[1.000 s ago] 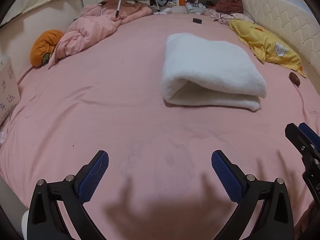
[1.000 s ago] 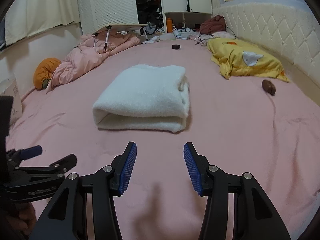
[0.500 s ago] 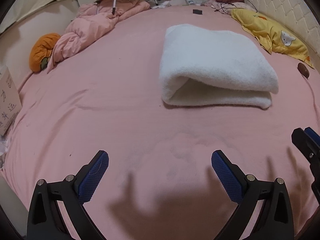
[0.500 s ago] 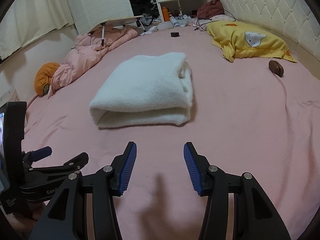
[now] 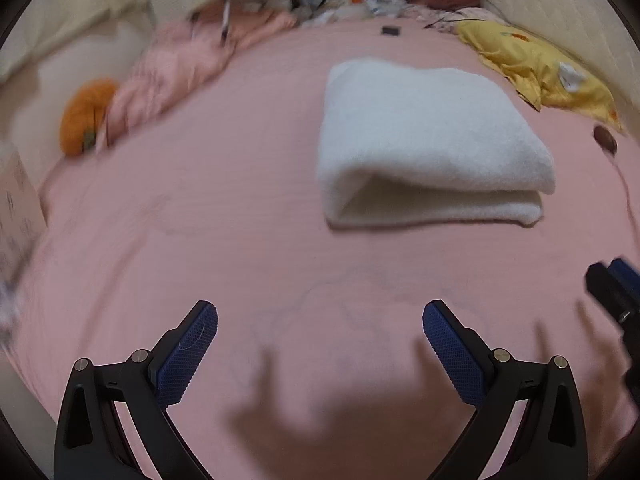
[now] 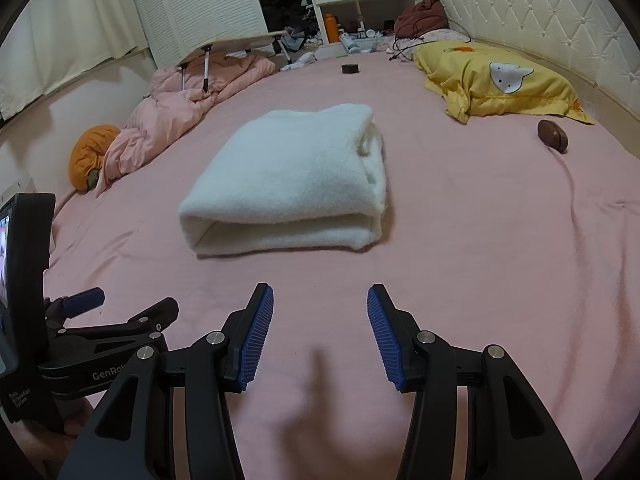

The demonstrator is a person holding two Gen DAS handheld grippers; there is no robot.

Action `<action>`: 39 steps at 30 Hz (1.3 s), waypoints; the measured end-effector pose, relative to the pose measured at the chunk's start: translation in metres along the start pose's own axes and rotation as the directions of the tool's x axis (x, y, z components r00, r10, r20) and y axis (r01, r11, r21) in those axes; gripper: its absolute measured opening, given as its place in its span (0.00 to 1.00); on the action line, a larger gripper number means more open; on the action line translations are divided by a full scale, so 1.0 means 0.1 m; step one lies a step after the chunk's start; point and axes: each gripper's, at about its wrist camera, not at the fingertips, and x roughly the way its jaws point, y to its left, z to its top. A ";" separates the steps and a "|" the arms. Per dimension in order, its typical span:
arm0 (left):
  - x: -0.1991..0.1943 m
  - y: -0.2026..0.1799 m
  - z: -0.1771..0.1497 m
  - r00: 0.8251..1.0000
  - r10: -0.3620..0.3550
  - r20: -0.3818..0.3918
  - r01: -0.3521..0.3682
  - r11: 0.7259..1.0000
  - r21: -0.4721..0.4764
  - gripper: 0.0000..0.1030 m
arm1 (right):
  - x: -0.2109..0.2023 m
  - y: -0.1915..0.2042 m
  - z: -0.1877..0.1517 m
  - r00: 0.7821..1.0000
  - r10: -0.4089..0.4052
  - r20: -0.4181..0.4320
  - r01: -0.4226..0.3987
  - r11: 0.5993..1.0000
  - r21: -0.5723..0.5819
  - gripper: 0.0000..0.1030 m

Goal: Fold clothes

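A white fleecy garment lies folded into a thick rectangle on the pink bed sheet, its open layered edge facing me. My left gripper hovers over bare sheet short of it, jaws wide open and empty. My right gripper also stands open with nothing between its blue pads, a little short of the garment's near edge. The left gripper's body shows at the lower left of the right wrist view, with part of a hand under it.
A yellow pillow lies at the right by the quilted headboard. A crumpled pink duvet, an orange cushion and a small folding table sit at the far left. A brown object and a dark box rest on the sheet.
Both views have drawn a little closer to the folded garment and rolled slightly. The left wrist view is now motion-blurred. Both grippers stay open and empty.
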 end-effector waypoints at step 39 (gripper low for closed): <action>0.55 -2.02 0.68 0.952 -0.222 0.209 -0.073 0.499 0.863 0.47 | -0.32 -1.41 0.55 0.950 0.281 0.133 -0.311 0.879 0.360 0.49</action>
